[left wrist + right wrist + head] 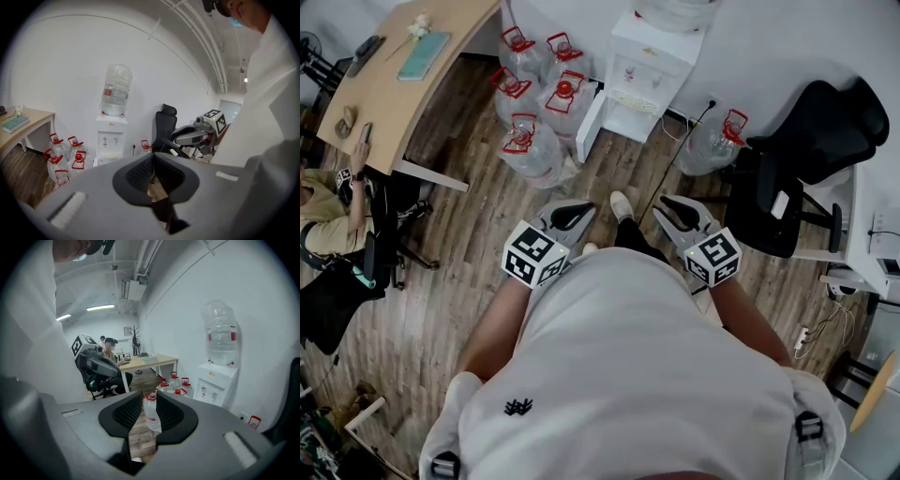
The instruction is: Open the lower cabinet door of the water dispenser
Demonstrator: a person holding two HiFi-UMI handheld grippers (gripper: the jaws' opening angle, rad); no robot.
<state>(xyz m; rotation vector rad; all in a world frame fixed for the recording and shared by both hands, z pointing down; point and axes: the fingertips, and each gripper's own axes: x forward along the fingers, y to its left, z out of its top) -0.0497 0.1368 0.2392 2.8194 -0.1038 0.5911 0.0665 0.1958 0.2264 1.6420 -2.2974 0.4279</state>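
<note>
Underfoot, plank floor [469,234] reaches the water dispenser [652,70] and white wall [787,47].

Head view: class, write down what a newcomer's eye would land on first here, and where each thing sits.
The white water dispenser against the far wall stands out, with a cluster of red-handled water jugs beside it on the wooden floor. Nearer, the left tongs and right tongs, each carrying a marker cube, point towards it.
</note>
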